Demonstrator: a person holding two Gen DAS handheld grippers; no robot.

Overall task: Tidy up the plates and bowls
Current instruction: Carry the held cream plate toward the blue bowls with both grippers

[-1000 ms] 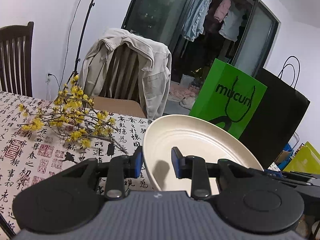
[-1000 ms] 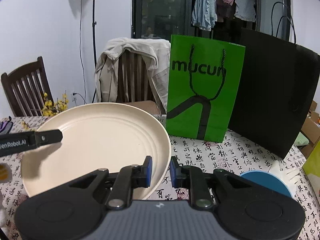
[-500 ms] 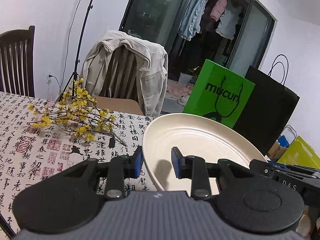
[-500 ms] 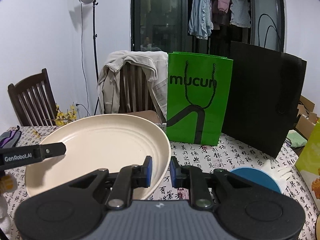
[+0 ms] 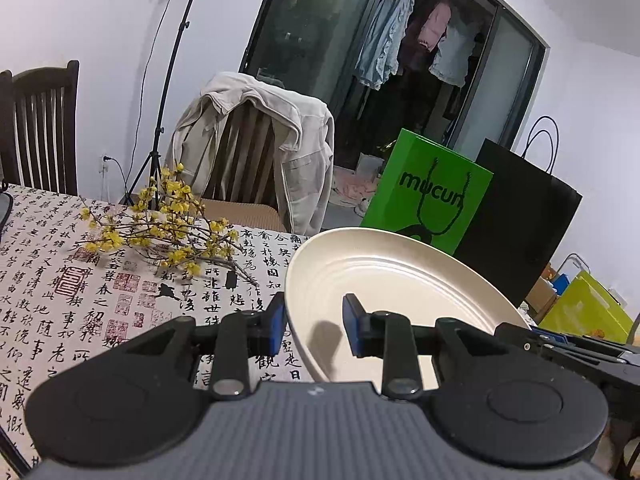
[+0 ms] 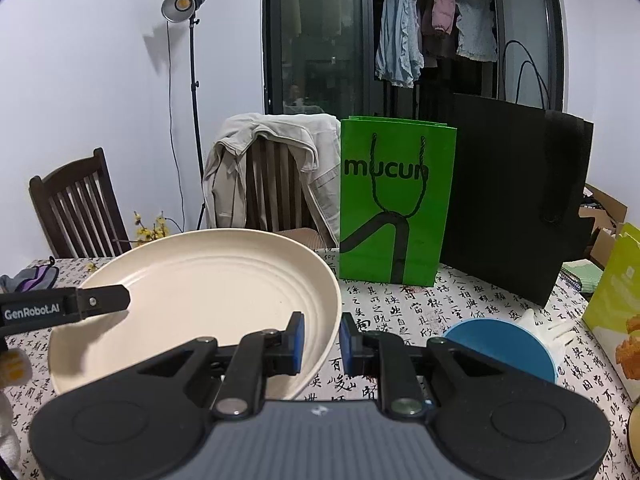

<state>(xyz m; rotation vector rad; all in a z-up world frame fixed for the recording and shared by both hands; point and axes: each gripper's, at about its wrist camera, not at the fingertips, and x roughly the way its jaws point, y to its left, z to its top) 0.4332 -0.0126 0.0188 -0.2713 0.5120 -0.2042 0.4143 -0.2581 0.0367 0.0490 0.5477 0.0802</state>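
A large cream plate (image 5: 400,280) (image 6: 200,296) hangs tilted above the table, held at two sides of its rim. My left gripper (image 5: 314,330) is shut on the plate's left rim, one blue pad outside and one inside. My right gripper (image 6: 320,340) is shut on the plate's right rim in the same way. A finger of the left gripper (image 6: 100,300) reaches in over the plate in the right wrist view. A blue bowl (image 6: 500,344) sits on the table to the right of the right gripper.
The table (image 5: 80,300) has a cloth printed with calligraphy. A yellow flower branch (image 5: 168,232) lies on it at the left. A green paper bag (image 6: 396,200) and a black bag (image 6: 516,200) stand at the back. A white glove (image 6: 548,328) lies by the bowl. A jacket-draped chair (image 5: 256,152) stands behind.
Both grippers have lifted the plate and pulled it back from the bags; the bags and chair look smaller and more of the table shows. The grips are unchanged.
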